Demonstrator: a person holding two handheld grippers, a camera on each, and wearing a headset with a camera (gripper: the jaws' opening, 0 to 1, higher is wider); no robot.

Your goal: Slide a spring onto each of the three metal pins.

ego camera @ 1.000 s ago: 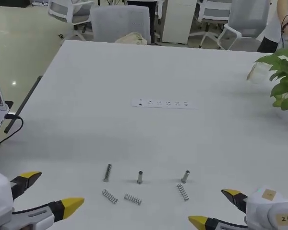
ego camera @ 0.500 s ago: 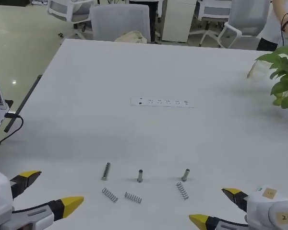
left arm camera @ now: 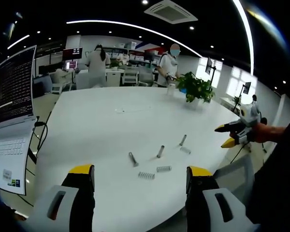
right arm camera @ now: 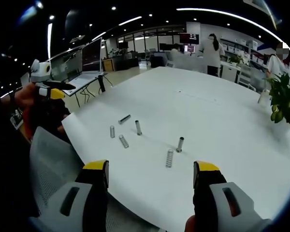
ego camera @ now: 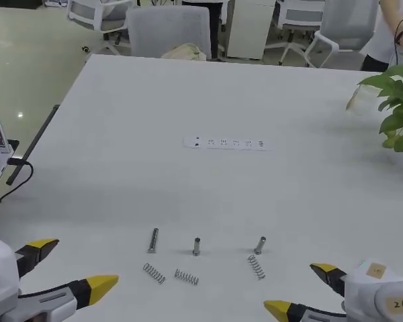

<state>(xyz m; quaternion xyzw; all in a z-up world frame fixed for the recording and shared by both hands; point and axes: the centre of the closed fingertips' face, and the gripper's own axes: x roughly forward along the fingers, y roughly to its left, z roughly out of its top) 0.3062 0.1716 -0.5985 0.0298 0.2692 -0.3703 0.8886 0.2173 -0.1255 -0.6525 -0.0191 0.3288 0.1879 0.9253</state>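
Three short metal pins sit in a row on the matte white table (ego camera: pixel 188 100), none of them between either pair of jaws. From nine o'clock to three o'clock across the head view they are the tilted pin (ego camera: pixel 152 241), the middle pin (ego camera: pixel 196 247) and the end pin (ego camera: pixel 259 245). All are smooth, bright grey cylinders; the last two stand roughly upright, and the first leans well over. At about six o'clock of each pin lies a fine coil of ridged wire with nothing threaded through it: the first spring (ego camera: pixel 153 274), the second spring (ego camera: pixel 186 277) and the third spring (ego camera: pixel 256 267), which lies just beside the end pin's foot. The left gripper (ego camera: pixel 74 265) hangs at seven o'clock of the head view, its yellow-tipped jaws wide apart and empty. In its own view the pins and springs lie at twelve o'clock, well beyond the tips. The right gripper (ego camera: pixel 299 290) hangs at five o'clock, its jaws likewise spread and empty; in its own view the third spring and end pin are the nearest pieces, ahead at twelve o'clock. A flat white power strip (ego camera: pixel 225 143) lies at twelve o'clock of the pins, and a leafy green plant (ego camera: pixel 396 107) stands at two o'clock.
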